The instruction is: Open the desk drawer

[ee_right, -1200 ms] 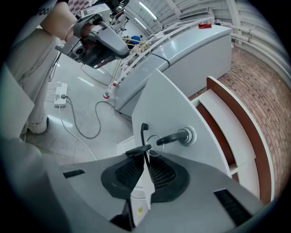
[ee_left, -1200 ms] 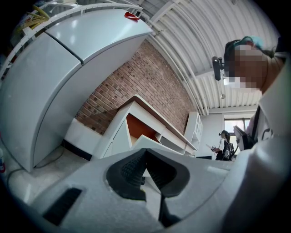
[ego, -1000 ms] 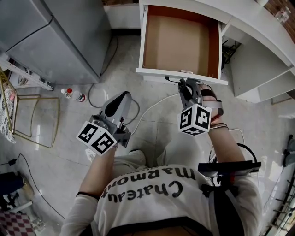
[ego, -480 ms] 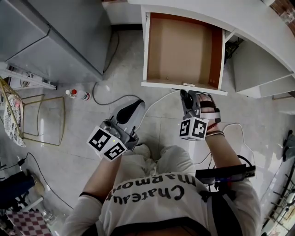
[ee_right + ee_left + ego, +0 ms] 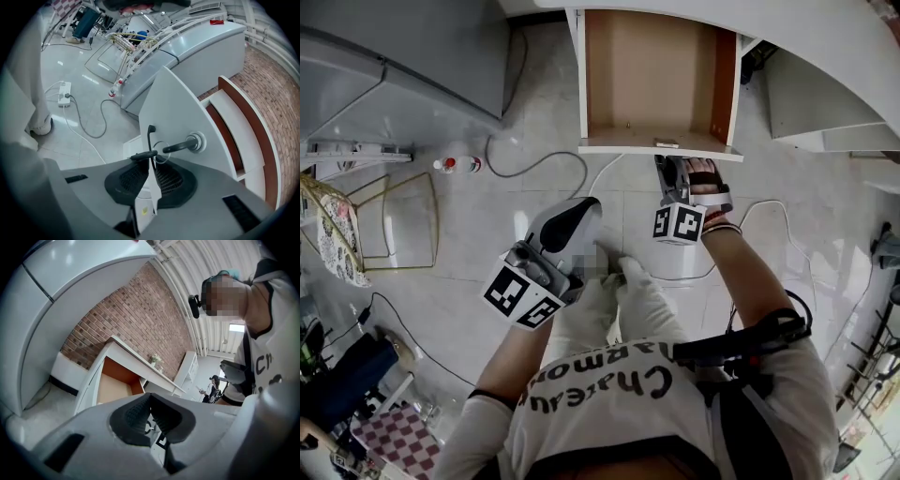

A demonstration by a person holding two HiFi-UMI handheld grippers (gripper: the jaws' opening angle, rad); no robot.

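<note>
Right gripper (image 5: pixel 150 161): jaws nearly together, pinching a thin white tab (image 5: pixel 153 187) edge-on between the pads. Just past the jaw tips the tab meets a small ring (image 5: pixel 161 151). The ring sits at a dark pin (image 5: pixel 179 144) that sticks out of the drawer front (image 5: pixel 173 103). We read the grip as on the tab, not on the pin.

Drawer (image 5: pixel 649 80): directly ahead of the right jaws, pulled well out from under the white tabletop (image 5: pixel 825 42). Its brown bottom is in full view from the head view.

Left gripper (image 5: pixel 578 212): jaws closed pad to pad, holding nothing. It is to the left of the right jaws, well apart from the drawer. Ahead of its jaws we see the drawer's open side and a brick wall (image 5: pixel 140 310).

Floor, left of the left jaws: a small bottle (image 5: pixel 455 165) and a grey cable (image 5: pixel 525 171).
</note>
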